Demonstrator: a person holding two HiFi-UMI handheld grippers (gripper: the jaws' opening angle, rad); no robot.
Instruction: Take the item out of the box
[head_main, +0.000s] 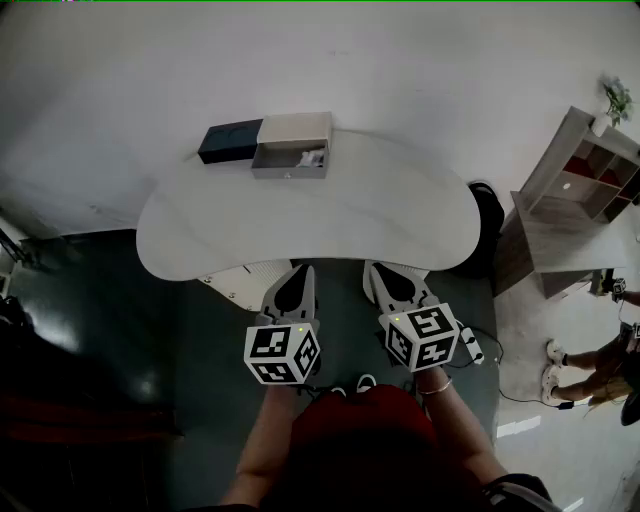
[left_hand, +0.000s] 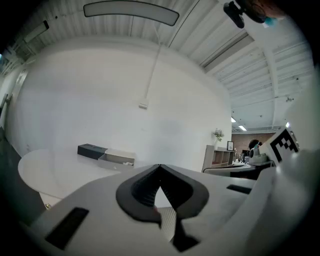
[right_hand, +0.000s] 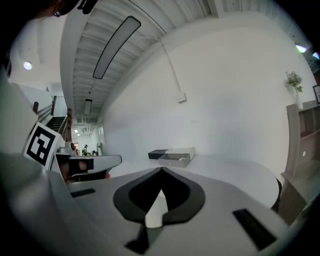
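**Both grippers clenched and empty; the item lies in the box across the table**

Nearest the person, the left gripper (head_main: 297, 272) and the right gripper (head_main: 385, 270) hang side by side over the near edge of the table (head_main: 300, 225). They point roughly level toward the far side. In each gripper view the jaws are pressed together at the tips, with nothing between them.

The table is white, smooth and kidney-shaped, and bare across its middle. Under it lies a dark, glossy floor (head_main: 100, 330), which turns paler on the right. There a wooden shelf unit (head_main: 580, 190) stands with a small plant (head_main: 617, 98) on top, and another person's legs (head_main: 585, 365) show at the picture's edge. A plain white wall (head_main: 300, 60) closes the room behind the table.

At the far edge of the table sits the open beige box (head_main: 288, 173). A small pale item (head_main: 311, 157) lies inside it, toward its right end, well apart from both grippers. A dark box (head_main: 230, 141) touches the beige one on its left.
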